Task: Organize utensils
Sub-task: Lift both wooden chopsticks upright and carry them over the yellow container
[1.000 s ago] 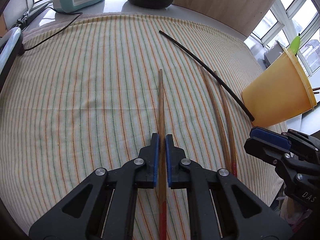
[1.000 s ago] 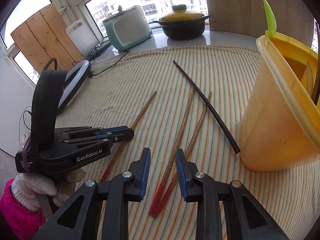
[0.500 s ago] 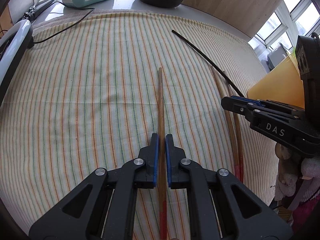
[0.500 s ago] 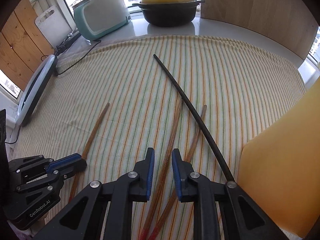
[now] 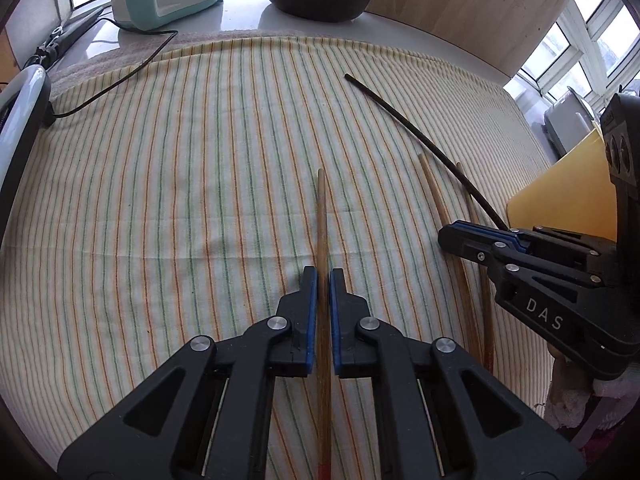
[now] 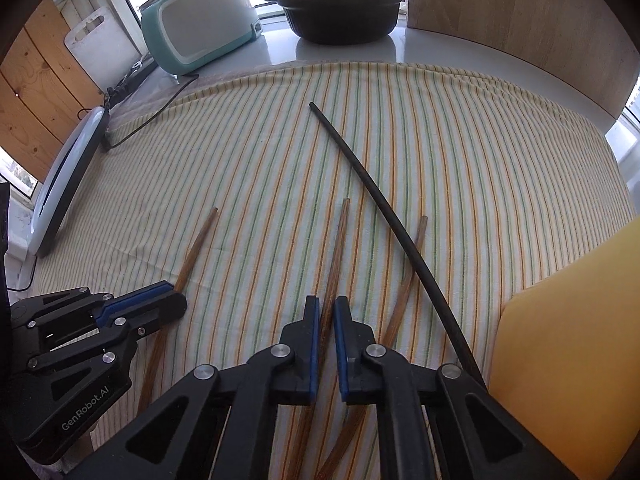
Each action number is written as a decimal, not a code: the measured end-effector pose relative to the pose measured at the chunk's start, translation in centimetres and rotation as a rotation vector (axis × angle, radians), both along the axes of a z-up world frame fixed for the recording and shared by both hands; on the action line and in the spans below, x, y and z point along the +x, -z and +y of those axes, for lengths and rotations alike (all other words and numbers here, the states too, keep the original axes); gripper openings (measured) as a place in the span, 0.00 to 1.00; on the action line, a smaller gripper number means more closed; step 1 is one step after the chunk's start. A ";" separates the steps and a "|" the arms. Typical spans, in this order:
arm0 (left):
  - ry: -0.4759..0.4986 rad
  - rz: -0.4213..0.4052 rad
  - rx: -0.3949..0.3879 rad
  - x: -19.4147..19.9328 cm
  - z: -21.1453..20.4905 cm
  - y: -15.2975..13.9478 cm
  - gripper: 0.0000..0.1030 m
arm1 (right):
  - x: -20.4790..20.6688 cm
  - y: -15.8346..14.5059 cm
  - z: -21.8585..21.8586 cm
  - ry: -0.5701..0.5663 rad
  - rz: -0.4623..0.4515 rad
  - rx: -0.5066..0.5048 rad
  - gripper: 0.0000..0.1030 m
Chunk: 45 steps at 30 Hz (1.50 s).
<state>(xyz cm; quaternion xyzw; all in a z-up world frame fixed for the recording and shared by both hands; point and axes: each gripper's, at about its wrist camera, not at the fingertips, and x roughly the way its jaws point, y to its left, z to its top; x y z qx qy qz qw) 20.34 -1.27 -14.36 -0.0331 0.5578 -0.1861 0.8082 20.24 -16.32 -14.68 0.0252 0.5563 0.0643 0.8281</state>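
My left gripper (image 5: 323,276) is shut on a wooden chopstick (image 5: 322,216) that lies along the striped cloth, red end toward me. From the right wrist view the same left gripper (image 6: 176,300) sits at the lower left on that chopstick (image 6: 198,240). My right gripper (image 6: 327,306) has its jaws closing tight onto a second wooden chopstick (image 6: 338,248), pads pressed against it. A third wooden chopstick (image 6: 408,272) lies just to its right, partly crossed by a long black chopstick (image 6: 372,184). The yellow container (image 6: 568,340) stands at the right edge.
A striped cloth (image 5: 160,200) covers the table. At the back stand a teal appliance (image 6: 200,28) with its cable (image 5: 132,68) and a black pot with a yellow lid (image 6: 340,8). A white ring light (image 6: 64,176) leans at the left, and a wooden board (image 6: 520,20) at the back right.
My right gripper came in over the pair of wooden chopsticks, sank a little, and its jaws closed on the left one. My left gripper kept its grip and stayed put.
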 end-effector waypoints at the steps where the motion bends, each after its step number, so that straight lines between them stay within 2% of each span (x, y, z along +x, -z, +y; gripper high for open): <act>1: -0.005 -0.006 -0.005 -0.2 0.3 -0.2 0.04 | -0.2 -0.2 0.1 -0.009 -0.008 0.008 0.04; 6: -0.042 -0.041 -0.056 -0.9 2.3 -1.9 0.03 | -1.4 -1.9 0.4 -0.046 -0.050 0.065 0.04; 16: -0.064 -0.179 -0.125 -3.1 4.6 -7.8 0.03 | -4.6 -7.3 -0.1 -0.088 -0.192 0.153 0.03; 20: -0.060 -0.223 -0.145 -3.8 4.6 -9.8 0.03 | -6.1 -9.4 0.0 -0.108 -0.260 0.151 0.03; 25: -0.037 -0.289 -0.150 -4.7 4.2 -12.2 0.03 | -8.1 -12.1 0.4 -0.150 -0.369 0.088 0.03; 29: -0.027 -0.324 -0.162 -5.2 3.8 -13.8 0.03 | -9.1 -14.0 0.4 -0.161 -0.432 0.075 0.03; 45: 0.030 -0.415 -0.228 -5.9 1.5 -19.4 0.03 | -11.7 -21.1 -3.1 -0.120 -0.575 0.081 0.03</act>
